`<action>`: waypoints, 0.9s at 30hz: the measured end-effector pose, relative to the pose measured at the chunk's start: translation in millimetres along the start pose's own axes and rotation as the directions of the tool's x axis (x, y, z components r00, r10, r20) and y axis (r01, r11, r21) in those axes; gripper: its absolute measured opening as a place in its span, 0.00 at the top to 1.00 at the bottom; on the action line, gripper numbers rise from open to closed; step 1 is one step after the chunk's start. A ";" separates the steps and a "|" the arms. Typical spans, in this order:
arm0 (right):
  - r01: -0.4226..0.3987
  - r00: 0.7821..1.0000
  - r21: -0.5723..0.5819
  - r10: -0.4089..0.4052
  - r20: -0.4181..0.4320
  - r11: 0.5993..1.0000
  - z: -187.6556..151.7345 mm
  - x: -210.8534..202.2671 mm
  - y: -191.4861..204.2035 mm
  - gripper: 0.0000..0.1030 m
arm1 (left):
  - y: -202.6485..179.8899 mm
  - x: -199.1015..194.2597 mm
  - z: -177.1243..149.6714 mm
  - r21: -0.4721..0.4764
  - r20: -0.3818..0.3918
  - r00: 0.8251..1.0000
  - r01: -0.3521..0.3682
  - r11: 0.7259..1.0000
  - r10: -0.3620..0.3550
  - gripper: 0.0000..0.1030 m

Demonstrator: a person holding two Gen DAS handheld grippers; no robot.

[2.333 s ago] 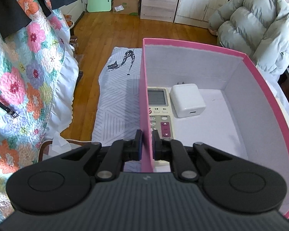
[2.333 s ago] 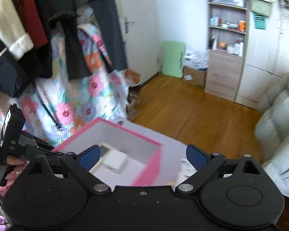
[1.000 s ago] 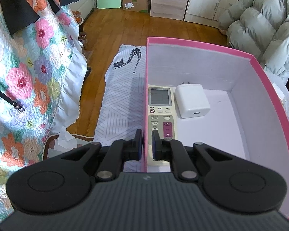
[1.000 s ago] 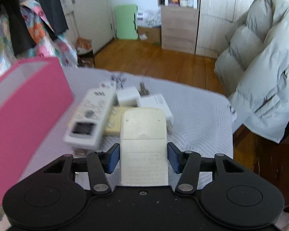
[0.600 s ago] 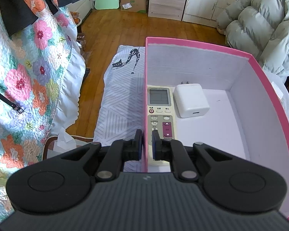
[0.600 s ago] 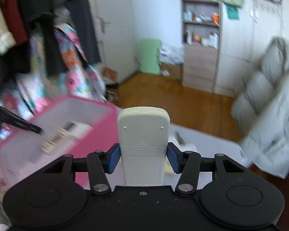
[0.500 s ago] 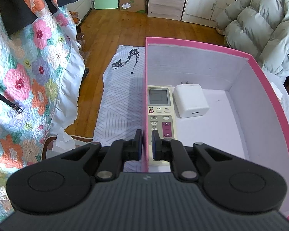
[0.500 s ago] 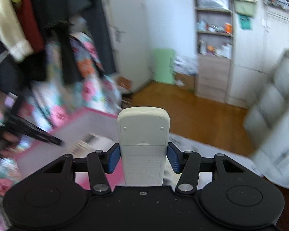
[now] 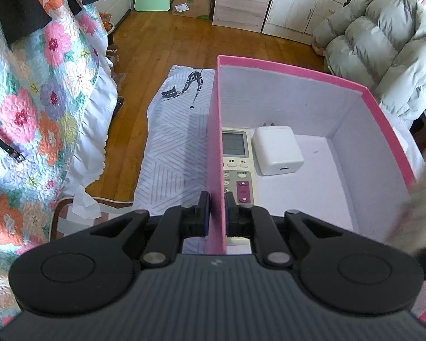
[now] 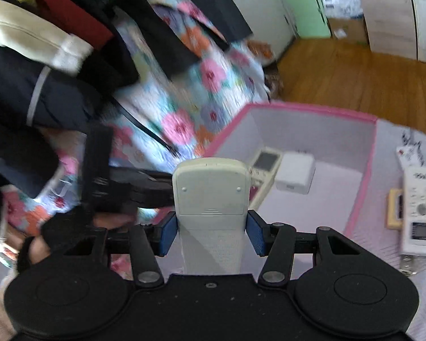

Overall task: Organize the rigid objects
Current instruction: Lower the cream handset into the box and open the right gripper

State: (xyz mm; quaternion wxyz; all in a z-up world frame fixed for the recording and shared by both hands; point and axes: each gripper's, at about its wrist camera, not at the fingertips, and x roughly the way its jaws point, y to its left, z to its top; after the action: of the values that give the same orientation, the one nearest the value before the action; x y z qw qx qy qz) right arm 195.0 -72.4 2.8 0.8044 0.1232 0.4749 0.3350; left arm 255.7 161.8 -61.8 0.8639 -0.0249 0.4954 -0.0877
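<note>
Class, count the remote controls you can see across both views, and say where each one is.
3. One remote is held back-up in the right gripper; one lies inside the pink box beside the white charger; one lies outside the box. More may be hidden.

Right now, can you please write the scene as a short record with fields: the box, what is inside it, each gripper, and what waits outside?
box: pink box, open top, pale inside
inside box: remote control face up along the left wall; white charger beside it
left gripper: shut on the box's left wall
right gripper: shut on a cream remote, back side up, near the box
outside box: white remote on the patterned cloth
</note>
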 end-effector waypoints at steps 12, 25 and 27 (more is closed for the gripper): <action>0.151 0.968 0.099 -0.127 -0.217 0.984 30.8 84.9 -19.8 0.44 | 4.7 0.3 -2.5 0.005 0.014 1.000 0.024 1.000 -0.024 0.91; 0.292 0.913 0.310 -0.167 -0.373 0.904 27.1 113.2 -54.0 0.42 | 4.3 -0.3 -2.5 0.003 0.016 1.000 0.027 1.000 -0.027 0.91; 0.282 0.929 0.336 -0.167 -0.331 0.899 26.8 106.9 -54.3 0.40 | 4.9 -0.2 -2.0 -0.001 0.016 0.999 0.029 1.000 -0.029 0.91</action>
State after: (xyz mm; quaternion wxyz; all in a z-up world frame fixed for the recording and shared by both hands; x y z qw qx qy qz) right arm 275.4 -39.5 -84.2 0.7192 0.1684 0.6558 0.1556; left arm 254.5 166.7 -63.3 0.8663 -0.0334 0.4882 -0.0999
